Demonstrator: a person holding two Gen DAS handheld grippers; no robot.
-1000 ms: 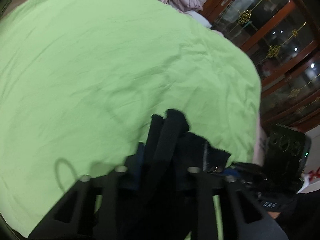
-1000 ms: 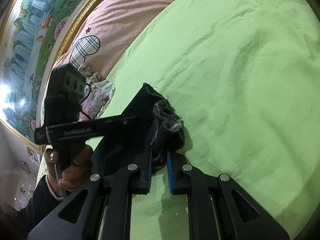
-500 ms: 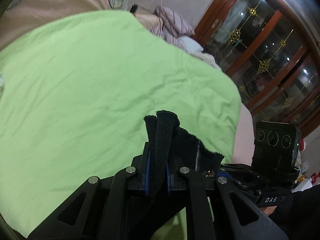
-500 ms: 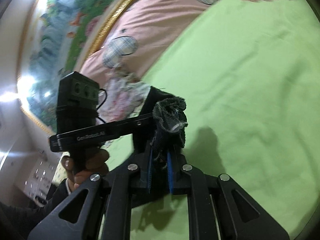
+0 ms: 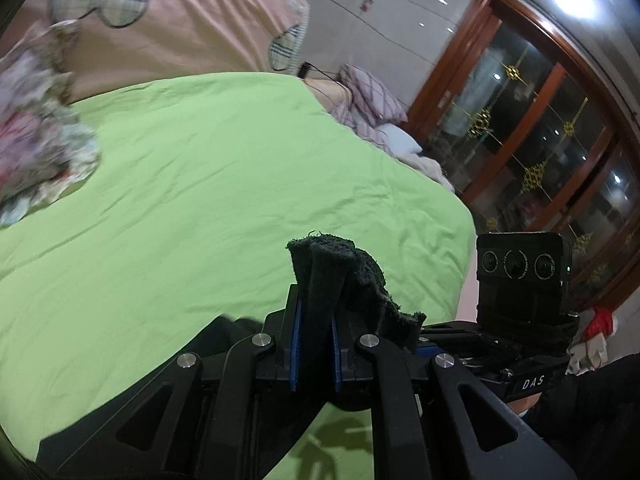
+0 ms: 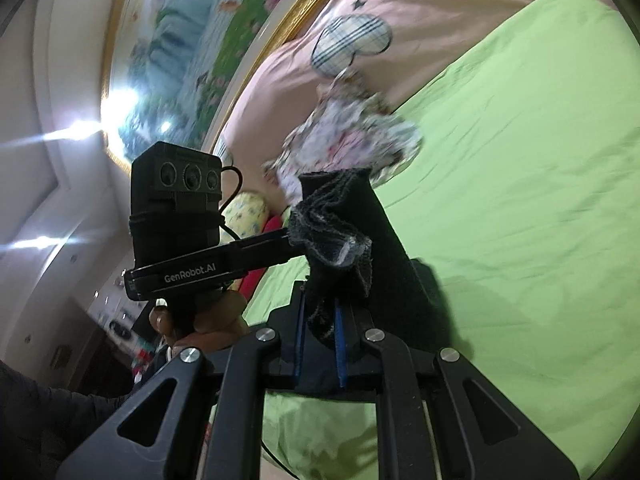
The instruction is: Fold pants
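The black pants (image 5: 340, 280) are held up above the green bedsheet (image 5: 200, 200) by both grippers. My left gripper (image 5: 314, 344) is shut on a bunched edge of the pants, which sticks up between its blue pads. My right gripper (image 6: 320, 340) is shut on another bunched edge of the pants (image 6: 340, 232), with dark cloth hanging off to its right. The other gripper's camera block shows in each view, at the right in the left wrist view (image 5: 524, 280) and at the left in the right wrist view (image 6: 176, 204). Most of the pants hangs hidden below the grippers.
A floral cloth (image 5: 36, 152) lies at the sheet's left, also in the right wrist view (image 6: 348, 140). Pink pillows with plaid hearts (image 5: 160, 16) line the head of the bed. A wooden glass cabinet (image 5: 540, 140) stands right of the bed.
Both grippers have risen and tilted up with the pants, lifting the cloth well off the sheet. The pillows, painting and cabinet have come into view.
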